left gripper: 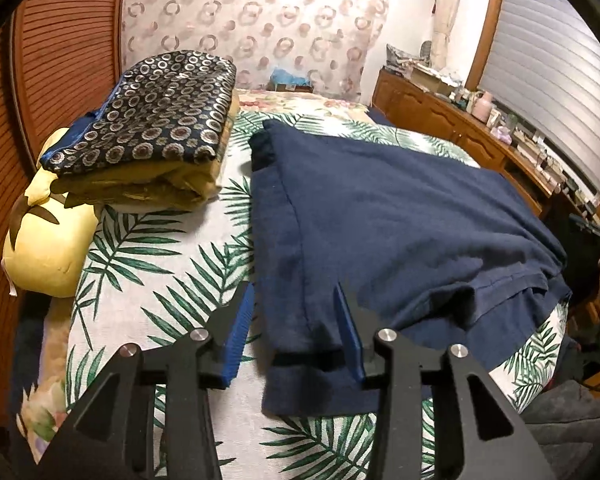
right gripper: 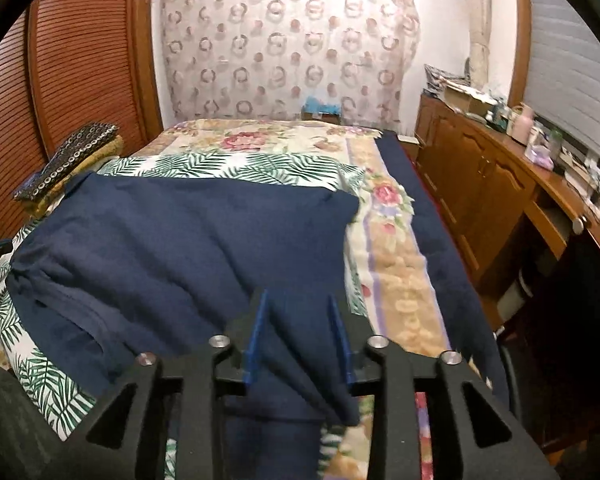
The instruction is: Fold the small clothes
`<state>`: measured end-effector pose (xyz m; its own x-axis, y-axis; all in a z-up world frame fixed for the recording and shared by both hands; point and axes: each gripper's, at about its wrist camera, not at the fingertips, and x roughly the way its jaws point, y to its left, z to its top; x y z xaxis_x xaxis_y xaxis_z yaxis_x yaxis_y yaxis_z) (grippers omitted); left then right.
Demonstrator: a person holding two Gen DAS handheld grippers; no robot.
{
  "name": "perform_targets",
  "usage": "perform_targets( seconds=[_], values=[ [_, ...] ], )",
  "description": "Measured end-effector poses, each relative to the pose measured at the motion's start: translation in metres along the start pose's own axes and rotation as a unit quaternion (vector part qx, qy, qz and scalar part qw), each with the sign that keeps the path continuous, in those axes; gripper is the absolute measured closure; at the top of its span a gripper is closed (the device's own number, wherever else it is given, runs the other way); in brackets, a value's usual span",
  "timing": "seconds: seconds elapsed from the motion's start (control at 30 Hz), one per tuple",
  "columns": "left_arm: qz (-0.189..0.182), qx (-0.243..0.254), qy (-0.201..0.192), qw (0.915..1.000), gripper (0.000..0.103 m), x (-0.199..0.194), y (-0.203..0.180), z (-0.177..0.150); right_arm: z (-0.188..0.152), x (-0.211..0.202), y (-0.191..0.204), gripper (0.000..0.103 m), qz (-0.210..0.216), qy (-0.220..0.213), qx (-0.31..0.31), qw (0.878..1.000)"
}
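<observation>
One big bed with a green palm-leaf sheet (left gripper: pixel 148 264) fills both views, and under the sheet lies a flowery cream blanket (right gripper: pixel 396 240). On the leaf sheet lies one dark blue cloth shirt (left gripper: pixel 400 216), partly folded, with a loose layer bunched up along its near edge. It takes up the middle of the bed.

Along the right wall runs one long brown wooden cabinet (right gripper: pixel 472 184) with many small things on top (too small to name). Beside the shirt, near the brown slatted door (left gripper: pixel 60 40), sits one pile of folded clothes with a dark ring-patterned cloth on top (left gripper: pixel 156 112) and yellow cloth below it. Next to the pile is one soft yellow pillow (left gripper: pixel 48 248).

There are two grippers. The black left gripper with blue pads (left gripper: pixel 296 320) is wide apart. Its fingers sit on either side of the shirt's near left edge, and the cloth lies between them, not squeezed.

The black right gripper with blue pads (right gripper: pixel 298 336) has its fingers partly apart, with a thick fold of the blue shirt filling the gap between them and hanging down below.
</observation>
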<state>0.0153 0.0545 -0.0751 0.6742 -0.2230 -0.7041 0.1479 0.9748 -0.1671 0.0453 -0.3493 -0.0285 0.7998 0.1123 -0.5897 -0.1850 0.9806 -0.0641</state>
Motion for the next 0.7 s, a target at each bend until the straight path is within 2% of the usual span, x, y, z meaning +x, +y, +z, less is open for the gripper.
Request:
perform_targets(
  seconds=[0.13, 0.33, 0.53, 0.63, 0.7],
  values=[
    [-0.004, 0.002, 0.007, 1.0000, 0.061, 0.004, -0.008, -0.003, -0.002, 0.012, 0.017, 0.069, 0.028, 0.014, 0.001, 1.000],
    [-0.035, 0.018, -0.003, 0.9992, 0.061, 0.004, -0.043, -0.003, -0.015, 0.025, 0.054, 0.069, 0.093, 0.050, -0.018, 0.994],
    [-0.091, 0.089, 0.017, 0.9918, 0.061, 0.017, -0.100, -0.001, -0.029, 0.035, 0.076, 0.069, 0.134, 0.084, -0.038, 0.987],
    [-0.107, 0.131, 0.038, 0.9848, 0.061, 0.028, -0.127, -0.002, -0.028, 0.049, 0.080, 0.069, 0.132, 0.099, -0.058, 0.985],
    [-0.102, 0.150, 0.050, 0.9822, 0.061, 0.038, -0.138, -0.004, -0.025, 0.054, 0.078, 0.069, 0.122, 0.103, -0.067, 0.985]
  ],
)
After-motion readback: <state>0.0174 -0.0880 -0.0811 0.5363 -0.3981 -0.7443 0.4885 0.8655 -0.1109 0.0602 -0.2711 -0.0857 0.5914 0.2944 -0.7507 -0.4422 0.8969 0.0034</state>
